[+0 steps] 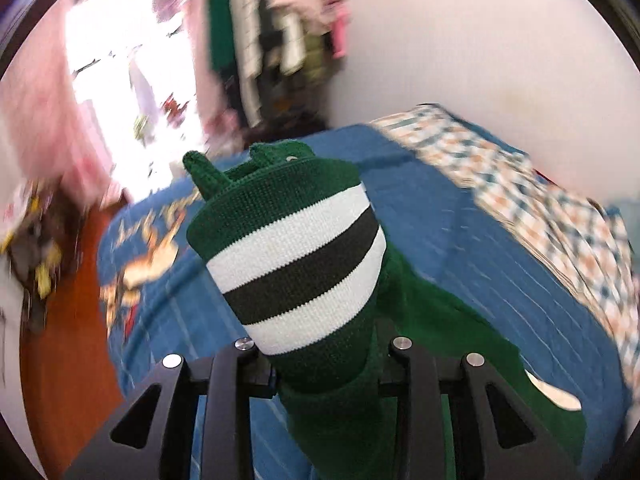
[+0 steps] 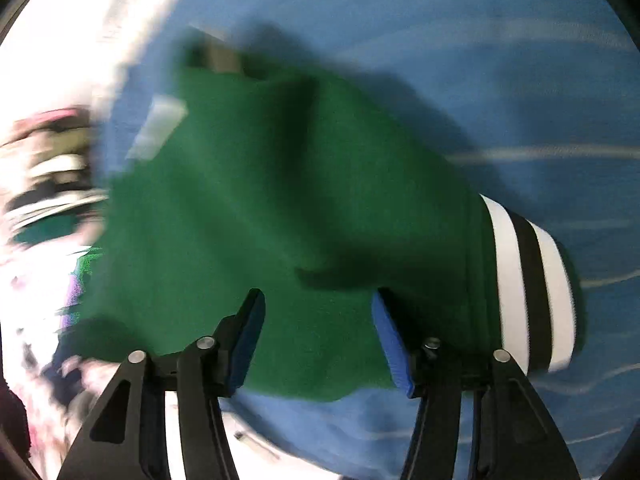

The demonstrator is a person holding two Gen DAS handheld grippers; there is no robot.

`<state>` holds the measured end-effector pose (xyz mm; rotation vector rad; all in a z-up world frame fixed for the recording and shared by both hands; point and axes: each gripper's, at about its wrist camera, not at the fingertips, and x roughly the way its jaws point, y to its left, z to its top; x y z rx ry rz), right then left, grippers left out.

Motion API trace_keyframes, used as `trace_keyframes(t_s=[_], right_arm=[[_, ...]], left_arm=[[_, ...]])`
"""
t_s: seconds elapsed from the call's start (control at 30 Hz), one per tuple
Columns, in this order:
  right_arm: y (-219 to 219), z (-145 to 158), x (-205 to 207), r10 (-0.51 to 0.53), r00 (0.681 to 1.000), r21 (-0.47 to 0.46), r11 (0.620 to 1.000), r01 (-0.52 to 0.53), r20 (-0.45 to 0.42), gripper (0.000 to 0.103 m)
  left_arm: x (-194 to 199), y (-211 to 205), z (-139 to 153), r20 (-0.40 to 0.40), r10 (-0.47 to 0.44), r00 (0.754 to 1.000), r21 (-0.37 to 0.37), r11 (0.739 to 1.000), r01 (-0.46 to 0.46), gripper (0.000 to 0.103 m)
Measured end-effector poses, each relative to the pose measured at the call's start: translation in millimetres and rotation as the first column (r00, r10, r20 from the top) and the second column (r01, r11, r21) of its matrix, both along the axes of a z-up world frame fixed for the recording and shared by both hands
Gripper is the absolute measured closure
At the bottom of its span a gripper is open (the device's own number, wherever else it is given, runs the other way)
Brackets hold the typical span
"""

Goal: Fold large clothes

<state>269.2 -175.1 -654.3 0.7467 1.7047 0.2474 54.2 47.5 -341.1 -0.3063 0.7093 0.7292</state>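
On the blue bedsheet [image 2: 400, 20] lies the green sweater [image 2: 260, 200], its striped cuff [image 2: 532, 288] at the right. The right gripper [image 2: 318, 336] hangs over it with jaws wide apart, holding nothing. The left gripper [image 1: 324, 364] is closed on the other striped cuff [image 1: 296, 264], lifting it above the bed. A checked blanket [image 1: 520, 200] lies far right, hanging clothes [image 1: 272, 40] beyond.
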Motion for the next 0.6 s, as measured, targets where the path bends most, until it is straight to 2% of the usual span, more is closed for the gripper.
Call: trace_keyframes(t_s=[0.1,0.13,0.23,0.33,0.4,0.5,0.6], right_arm=[[-3,5,5,-0.04,0.999,0.018,0.999,0.041,-0.009,0.045],[-7,12,4,-0.043,0.999,0.033,0.999,0.043,0.009,0.045],[-32,28,-8,-0.06,0.998,0.042,0.997,0.059,0.028,0.045],[-66,44,-24,-0.093,0.995,0.03,0.995,0.092,0.032,0.045],[-91,50,-37,-0.135,0.991,0.025,0.991,0.134,0.021,0.045],[-125,54,-57,-0.202,0.979,-0.009,0.979,0.202,-0.004,0.045],[-149,49,-74,-0.248,0.968,-0.038,0.968,0.247,-0.034,0.045]], left_arm=[[18,-52,21,0.011,-0.165,0.986,0.098,0.982,0.163,0.077],[22,-67,25,0.02,-0.207,0.978,0.11,0.973,0.204,0.077],[35,-118,35,0.045,-0.36,0.932,0.1,0.93,0.354,0.078],[42,-174,28,0.07,-0.51,0.857,0.009,0.86,0.511,0.078],[44,-217,10,0.063,-0.601,0.797,-0.059,0.795,0.604,0.078],[46,-270,-22,0.031,-0.691,0.723,-0.139,0.713,0.687,0.079],[49,-309,-66,-0.028,-0.739,0.673,-0.222,0.661,0.717,0.079]])
